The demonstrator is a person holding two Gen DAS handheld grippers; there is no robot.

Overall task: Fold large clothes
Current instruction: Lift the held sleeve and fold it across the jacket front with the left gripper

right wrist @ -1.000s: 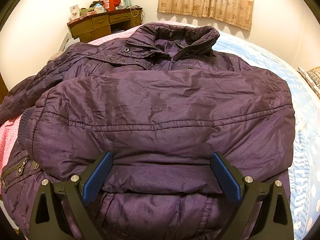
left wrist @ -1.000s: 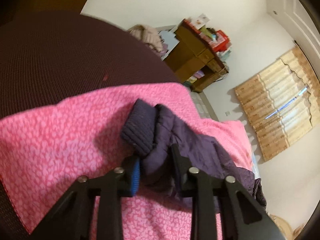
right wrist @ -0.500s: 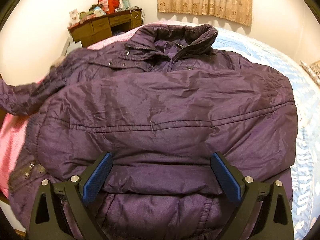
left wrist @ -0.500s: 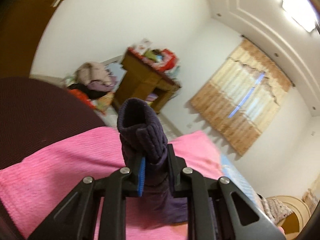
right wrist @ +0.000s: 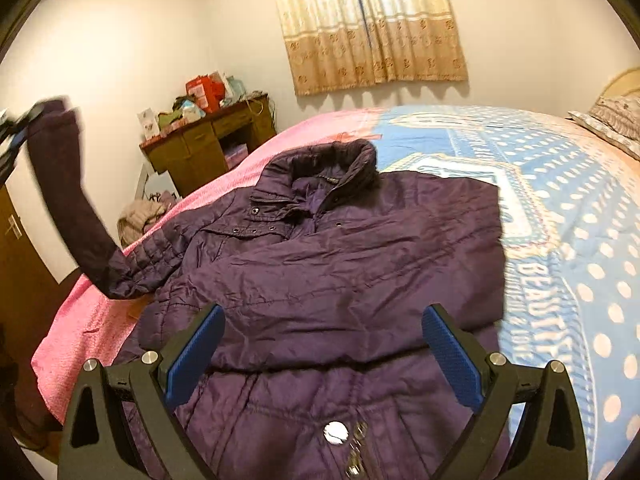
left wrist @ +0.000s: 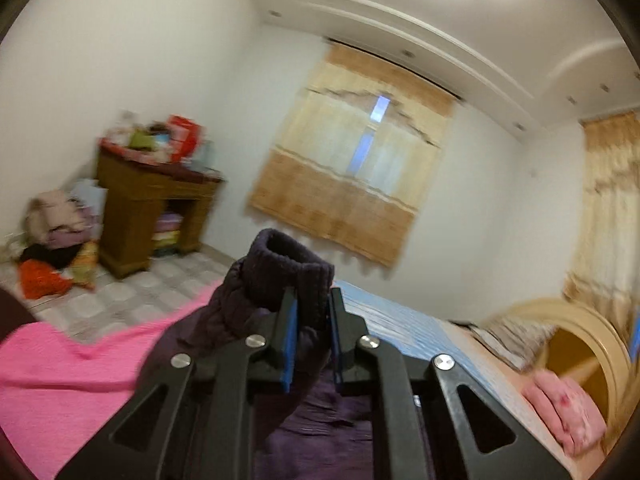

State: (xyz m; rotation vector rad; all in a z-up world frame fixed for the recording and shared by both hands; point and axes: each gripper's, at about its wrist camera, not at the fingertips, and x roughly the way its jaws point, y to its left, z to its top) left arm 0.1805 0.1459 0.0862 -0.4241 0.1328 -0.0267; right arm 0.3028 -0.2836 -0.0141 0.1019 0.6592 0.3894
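Jacket [right wrist: 340, 264], dark purple and padded, is spread front-up on the bed [right wrist: 560, 208], its collar toward the curtained window. The knitted cuff [left wrist: 294, 264] of one sleeve is clamped in the left tongs [left wrist: 312, 332], which have just been closing on it, and the sleeve is held raised beside the bed. The right tongs [right wrist: 324, 354] stand apart, empty, above the hem. Slippage is the main risk: only the cuff edge is pinched, and the padded sleeve's weight could pull it free. With the body unpinned, the jacket could be dragged askew
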